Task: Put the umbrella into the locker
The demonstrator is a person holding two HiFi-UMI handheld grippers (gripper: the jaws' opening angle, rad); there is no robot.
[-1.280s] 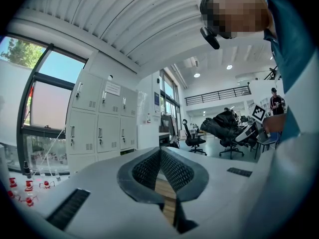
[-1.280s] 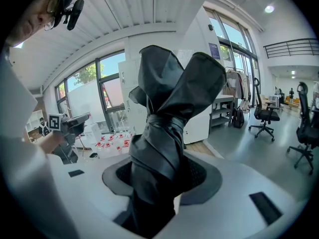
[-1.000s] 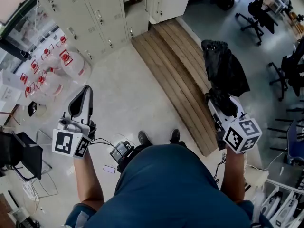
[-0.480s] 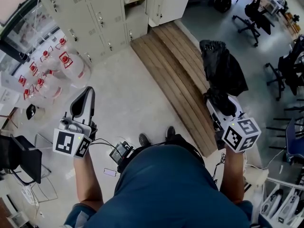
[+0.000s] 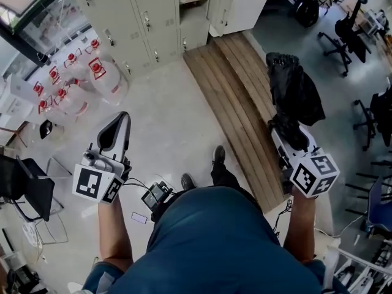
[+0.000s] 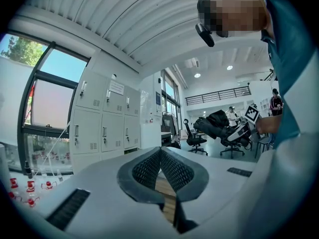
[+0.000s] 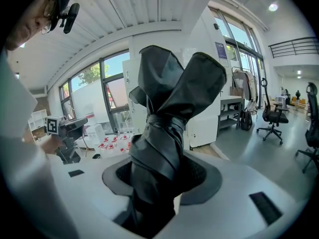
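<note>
I see the floor pale and glossy across the middle of the head view. A band of wooden planks lies on it, running diagonally down from the lockers, which stand along the top edge. A white cabinet stands just beside them at the head of the planks. Clear water jugs with red labels cluster at the upper left, near the lockers. Beyond the planks the floor turns grey, and office chairs stand there. The person's two dark shoes rest on the pale part, near the planks.
</note>
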